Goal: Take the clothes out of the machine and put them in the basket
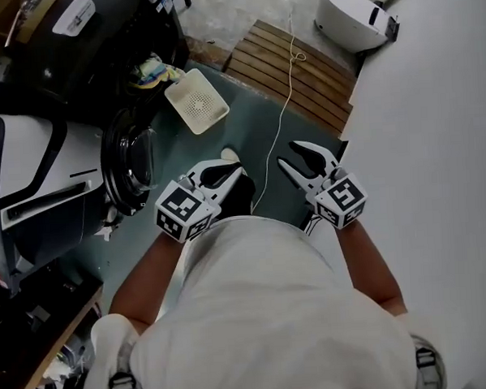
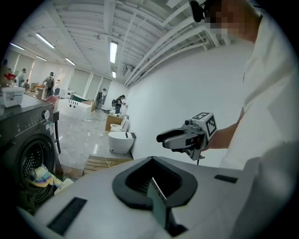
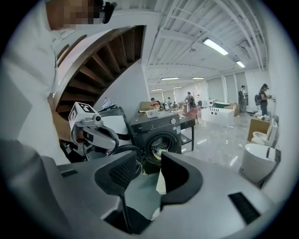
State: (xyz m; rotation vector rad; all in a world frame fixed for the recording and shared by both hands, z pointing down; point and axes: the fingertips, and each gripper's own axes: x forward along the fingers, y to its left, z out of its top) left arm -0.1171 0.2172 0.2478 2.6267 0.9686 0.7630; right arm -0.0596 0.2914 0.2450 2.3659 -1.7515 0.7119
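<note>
The dark washing machine (image 1: 81,44) stands at the upper left, its round door (image 1: 129,161) swung open. Colourful clothes (image 1: 154,71) show at the drum's mouth and appear again in the left gripper view, clothes (image 2: 41,176). A white perforated basket (image 1: 196,101) lies on the green floor in front of the drum. My left gripper (image 1: 228,176) is held low in front of my body, jaws together and empty. Beside it my right gripper (image 1: 304,164) has its jaws apart with nothing between them. Both are well short of the machine (image 3: 159,135).
A wooden pallet (image 1: 297,65) and a white bowl-shaped fixture (image 1: 349,17) lie at the top right. A white wall (image 1: 435,139) runs along the right. A thin white cable (image 1: 283,106) trails across the floor. A white appliance (image 1: 38,168) stands at the left.
</note>
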